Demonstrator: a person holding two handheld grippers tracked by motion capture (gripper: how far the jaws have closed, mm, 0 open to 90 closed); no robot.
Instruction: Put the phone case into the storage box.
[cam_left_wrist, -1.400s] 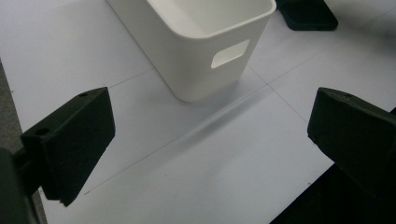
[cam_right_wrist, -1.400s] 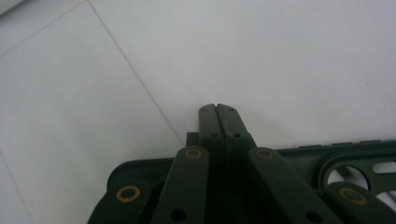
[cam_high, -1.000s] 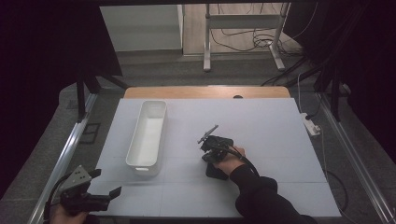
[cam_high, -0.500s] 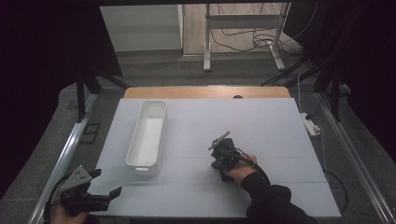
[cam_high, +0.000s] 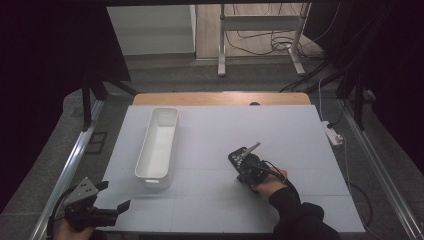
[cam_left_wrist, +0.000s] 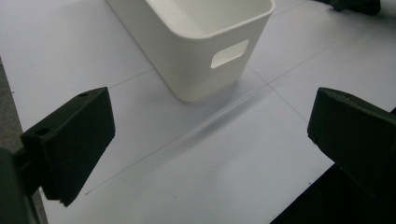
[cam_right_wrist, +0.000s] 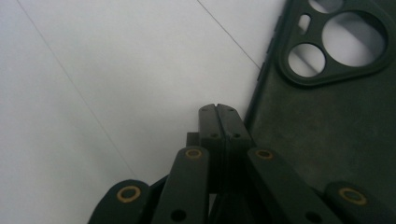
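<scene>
**Two grippers, a bin and a phone case on a white table**

At the lower centre-right of the high view, the right gripper (cam_high: 248, 167) rests low on the table (cam_high: 210, 210). Its jaws are pressed together with nothing between them, their tips just beside the edge of a dark phone case (cam_right_wrist: 327, 116) lying flat. At the lower left, the left gripper (cam_high: 107, 210) hovers with jaws wide apart, facing the white bin (cam_left_wrist: 196, 42).

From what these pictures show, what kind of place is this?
Probably a lab or recording workstation, not a home: a white-covered table framed by metal rails, dark curtains at the sides, and loose cables on the floor behind.
</scene>
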